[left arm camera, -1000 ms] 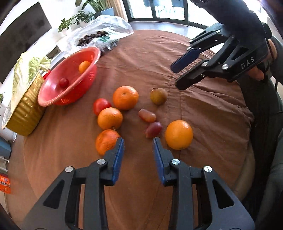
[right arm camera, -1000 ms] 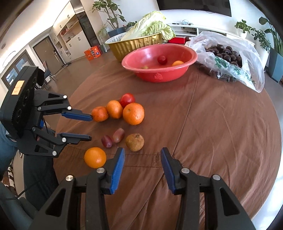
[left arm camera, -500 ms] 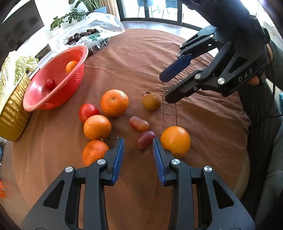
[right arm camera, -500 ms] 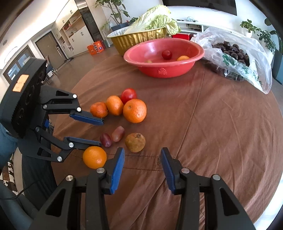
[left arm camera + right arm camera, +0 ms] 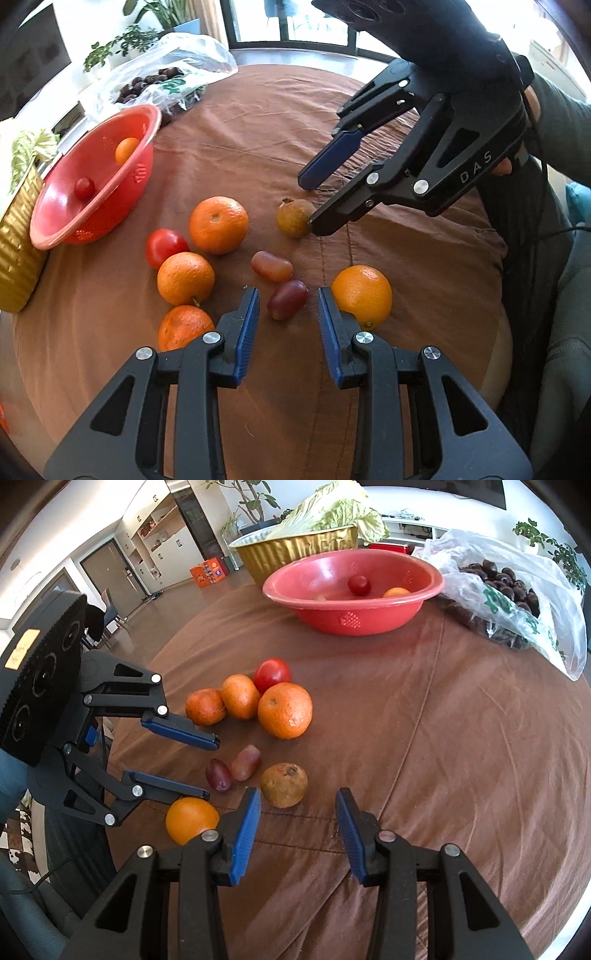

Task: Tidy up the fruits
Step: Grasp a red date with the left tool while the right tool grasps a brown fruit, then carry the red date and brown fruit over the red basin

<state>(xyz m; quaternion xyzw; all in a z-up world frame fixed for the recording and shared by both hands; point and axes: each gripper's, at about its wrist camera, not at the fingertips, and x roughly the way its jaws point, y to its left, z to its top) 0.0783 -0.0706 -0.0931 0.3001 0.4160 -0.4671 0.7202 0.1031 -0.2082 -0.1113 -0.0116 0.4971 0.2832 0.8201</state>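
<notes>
Brown cloth: a soft, creased tablecloth [image 5: 461,738] covers the round table, so fruit sits steady but may roll if nudged.
Left gripper [image 5: 288,308]: jaws wide apart, empty, straddling the dark red grape [image 5: 287,303] without touching it.
Right gripper [image 5: 298,814]: jaws wide, empty, just short of the brown russet fruit [image 5: 284,784]; in the left wrist view one fingertip looks to be at that fruit's side.
Grape handling: I judge it light, smooth, slippery and easily crushed; take it across its short middle with a gentle squeeze.
Brown fruit handling: probably firm and rough-skinned, so it should grip well across its widest part.
Neighbours: a paler grape [image 5: 271,266] lies just beside the dark one, and an orange [image 5: 362,297] touches the left gripper's right finger.
Destination: the red bowl [image 5: 424,590], well apart, already holds a few small fruits.
</notes>
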